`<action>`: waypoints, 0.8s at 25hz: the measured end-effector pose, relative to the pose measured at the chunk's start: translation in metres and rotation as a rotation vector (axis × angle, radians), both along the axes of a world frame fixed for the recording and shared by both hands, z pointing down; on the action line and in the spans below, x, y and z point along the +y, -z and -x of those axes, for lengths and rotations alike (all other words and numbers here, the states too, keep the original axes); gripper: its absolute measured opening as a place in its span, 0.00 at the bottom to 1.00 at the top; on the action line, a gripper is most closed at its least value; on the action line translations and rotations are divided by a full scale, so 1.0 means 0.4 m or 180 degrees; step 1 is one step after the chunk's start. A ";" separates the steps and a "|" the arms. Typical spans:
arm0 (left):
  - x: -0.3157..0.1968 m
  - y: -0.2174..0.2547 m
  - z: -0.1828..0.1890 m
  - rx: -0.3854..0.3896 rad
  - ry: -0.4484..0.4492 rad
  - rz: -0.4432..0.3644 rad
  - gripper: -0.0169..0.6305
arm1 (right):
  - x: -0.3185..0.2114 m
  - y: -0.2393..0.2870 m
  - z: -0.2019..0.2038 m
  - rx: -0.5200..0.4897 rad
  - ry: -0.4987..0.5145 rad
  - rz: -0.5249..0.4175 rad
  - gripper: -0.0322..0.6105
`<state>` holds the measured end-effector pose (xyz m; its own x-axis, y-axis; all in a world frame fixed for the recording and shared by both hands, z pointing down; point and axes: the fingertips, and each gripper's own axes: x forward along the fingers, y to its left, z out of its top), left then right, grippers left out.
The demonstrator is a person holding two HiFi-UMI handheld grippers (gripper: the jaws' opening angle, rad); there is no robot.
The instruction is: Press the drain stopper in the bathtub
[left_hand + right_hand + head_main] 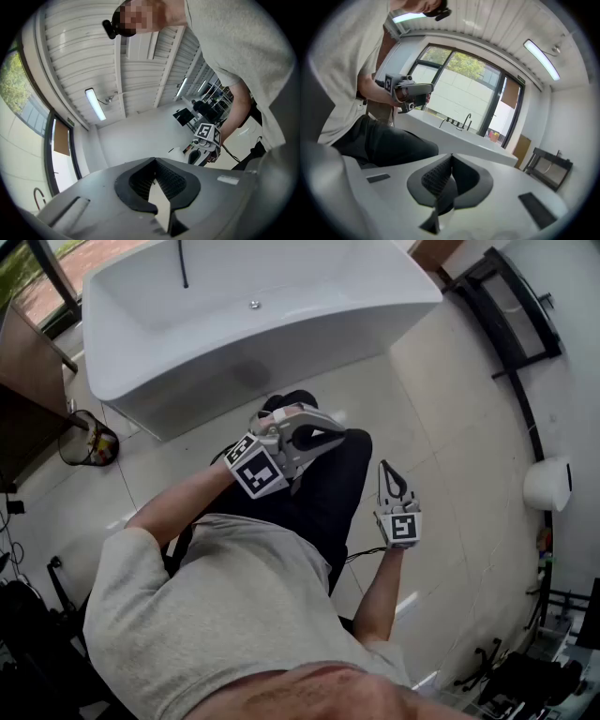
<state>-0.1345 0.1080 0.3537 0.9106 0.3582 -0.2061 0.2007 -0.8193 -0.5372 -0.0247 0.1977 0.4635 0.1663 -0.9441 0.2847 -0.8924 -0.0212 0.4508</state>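
Note:
The white bathtub stands at the top of the head view, and the small round metal drain stopper lies on its floor. Both grippers hang well short of the tub, over the person's black trousers. My left gripper points right, shut and empty. My right gripper points up the picture, also shut with nothing held. In the left gripper view the left gripper aims at the ceiling. The right gripper faces the bathtub and its black tap from the side.
A black hose hangs into the tub. A black metal rack stands at the right wall, with a white round fixture below it. A mesh basket and a wooden cabinet sit at the left. Pale floor tiles surround the tub.

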 end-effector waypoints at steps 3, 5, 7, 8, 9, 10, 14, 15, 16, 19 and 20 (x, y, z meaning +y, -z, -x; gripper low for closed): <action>-0.005 -0.063 0.001 -0.0165 -0.0030 0.0030 0.04 | 0.015 -0.055 0.012 -0.0046 -0.0071 0.0013 0.05; -0.006 -0.088 -0.007 -0.0188 -0.0013 0.0029 0.04 | -0.005 -0.051 0.000 -0.0104 -0.0013 -0.0009 0.05; -0.014 -0.102 -0.019 -0.0190 0.0024 -0.0093 0.04 | -0.047 -0.030 -0.015 -0.0066 0.0133 -0.0026 0.05; -0.025 -0.102 -0.033 -0.0190 0.0058 -0.0150 0.04 | -0.071 -0.019 -0.027 -0.0039 0.0216 -0.0046 0.05; -0.040 -0.098 -0.053 -0.0190 0.0111 -0.0169 0.04 | -0.090 -0.006 -0.042 -0.0023 0.0293 -0.0079 0.05; -0.058 -0.094 -0.073 -0.0200 0.0183 -0.0152 0.04 | -0.104 0.005 -0.055 -0.0042 0.0354 -0.0126 0.05; -0.171 -0.115 -0.101 -0.0400 0.0665 -0.0064 0.04 | -0.129 0.043 -0.072 -0.0518 0.0434 -0.0320 0.05; -0.205 -0.123 -0.097 -0.0461 0.0801 -0.0066 0.04 | -0.142 0.046 -0.076 -0.0621 0.0425 -0.0324 0.05; -0.238 -0.131 -0.089 -0.0519 0.0927 -0.0052 0.04 | -0.160 0.046 -0.079 -0.0703 0.0421 -0.0317 0.05; -0.305 -0.151 -0.053 -0.0660 0.1265 0.0049 0.04 | -0.232 0.039 -0.105 -0.0763 0.0551 -0.0193 0.05; -0.315 -0.153 -0.044 -0.0671 0.1380 0.0065 0.04 | -0.261 0.040 -0.126 -0.0734 0.0641 -0.0149 0.05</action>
<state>-0.1170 -0.0179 0.4149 0.9978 -0.0659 -0.0039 -0.0589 -0.8615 -0.5044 0.0259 0.0933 0.4473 -0.0895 -0.9645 0.2485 -0.9594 0.1505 0.2386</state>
